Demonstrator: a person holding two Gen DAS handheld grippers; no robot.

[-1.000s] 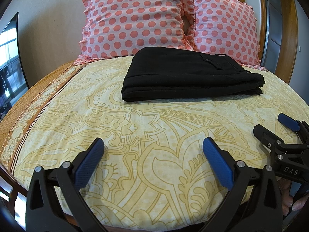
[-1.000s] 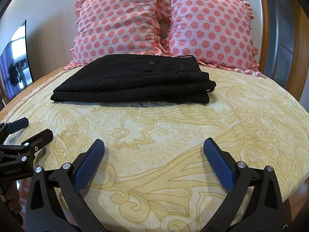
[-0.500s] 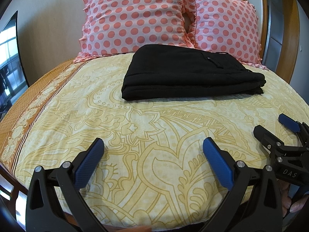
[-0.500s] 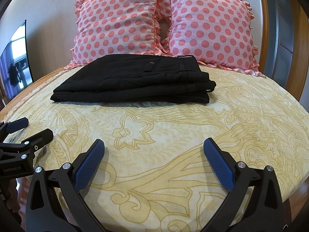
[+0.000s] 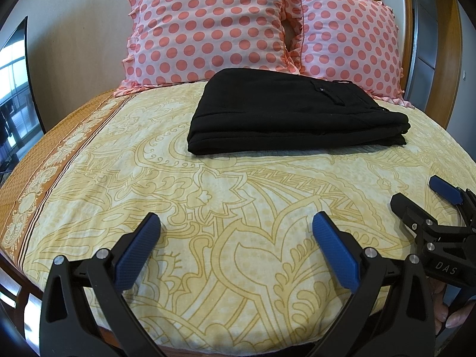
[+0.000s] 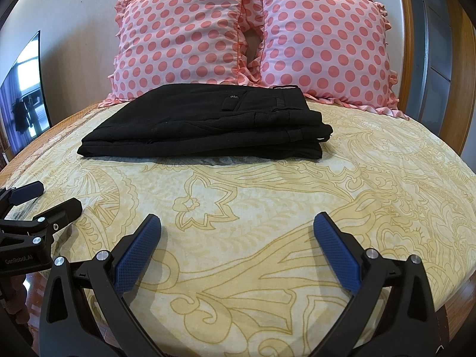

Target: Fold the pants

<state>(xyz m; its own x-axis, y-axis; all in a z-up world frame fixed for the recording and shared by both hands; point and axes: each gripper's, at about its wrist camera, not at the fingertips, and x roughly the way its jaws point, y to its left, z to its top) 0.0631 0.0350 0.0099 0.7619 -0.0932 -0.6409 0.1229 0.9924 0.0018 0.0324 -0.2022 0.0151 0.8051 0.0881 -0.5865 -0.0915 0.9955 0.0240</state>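
Black pants (image 5: 291, 113) lie folded into a flat stack near the head of the bed, just in front of the pillows; the right wrist view shows the same pants (image 6: 208, 125) with a buttoned back pocket on top. My left gripper (image 5: 235, 226) hovers open over the foot of the bed, well short of the pants, nothing between its blue pads. My right gripper (image 6: 236, 226) is likewise open and empty at the foot. Each gripper appears in the other's view: the right gripper (image 5: 416, 193) at the right edge, the left gripper (image 6: 50, 196) at the left edge.
A yellow patterned bedspread (image 5: 208, 208) covers the bed (image 6: 267, 193). Two pink polka-dot pillows (image 5: 208, 26) (image 6: 324, 50) lean against the wall behind the pants. A dark screen (image 6: 23, 89) stands at the left, a wooden frame (image 5: 452, 59) at the right.
The left wrist view has tilted slightly, so the pants and pillows sit a bit higher in frame. The right gripper and the pants have not moved.
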